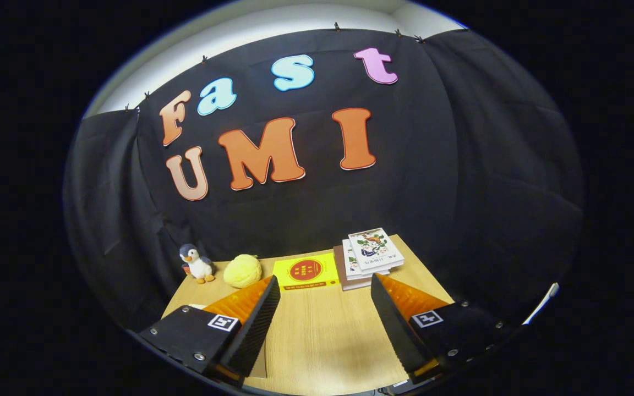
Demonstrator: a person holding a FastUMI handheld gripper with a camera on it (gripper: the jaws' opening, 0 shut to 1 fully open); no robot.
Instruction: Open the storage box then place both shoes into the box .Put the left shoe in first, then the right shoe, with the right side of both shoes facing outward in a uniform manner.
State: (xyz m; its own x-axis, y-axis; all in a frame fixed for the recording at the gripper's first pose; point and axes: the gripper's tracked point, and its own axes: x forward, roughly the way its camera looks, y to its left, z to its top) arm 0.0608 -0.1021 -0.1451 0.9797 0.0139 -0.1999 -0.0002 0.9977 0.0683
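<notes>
Gripper view is showing a light wooden table (322, 330) standing in front of the black cloth wall (487, 181) of the booth. At the far edge of the table, four groups of things are lying in a row. At the far left, one small plush penguin (197, 263) with a grey and white body and orange feet is standing upright near the table corner. Just beside it, to the right, one round yellow fluffy toy (242, 270) is resting on the wood, close to the penguin but apart from it. Next, one flat yellow book with a red circle on its cover (306, 271) is lying just beyond the space between the two fingers. Right of it and touching its side, one small stack of books (369, 257) is lying; I am counting about three, and the top one is having a white cover with leaves and a bird.

One gripper (325, 297) is hovering above the bare wood. Its two fingers are spread wide apart and are holding nothing between them.

Storage box and shoes I cannot locate on this table, so their look I cannot tell.
</notes>
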